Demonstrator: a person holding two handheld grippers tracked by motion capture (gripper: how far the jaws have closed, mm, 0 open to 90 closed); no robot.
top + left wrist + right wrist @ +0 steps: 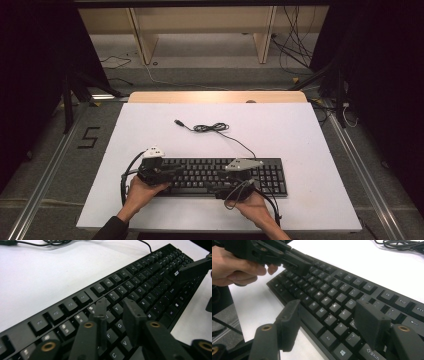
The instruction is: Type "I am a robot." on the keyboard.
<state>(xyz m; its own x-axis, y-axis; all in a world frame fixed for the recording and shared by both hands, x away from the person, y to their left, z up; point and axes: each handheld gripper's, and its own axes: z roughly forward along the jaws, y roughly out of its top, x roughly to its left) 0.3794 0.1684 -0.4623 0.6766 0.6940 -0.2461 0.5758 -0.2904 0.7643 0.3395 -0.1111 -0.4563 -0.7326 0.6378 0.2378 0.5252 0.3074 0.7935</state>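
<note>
Two hand-held grippers hover over a black keyboard near the table's front edge, the left gripper narrowed on nothing, the right gripper wide and empty; a careless descent could mash several keys together

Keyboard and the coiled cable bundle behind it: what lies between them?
High view: bare white table between keyboard and cable bundle, crossed by the keyboard's own cord.

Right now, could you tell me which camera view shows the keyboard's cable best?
The high view: the cable runs from the keyboard to a loose coil and plug on the table. The left gripper view catches part of it, the right gripper view just the coil.
</note>
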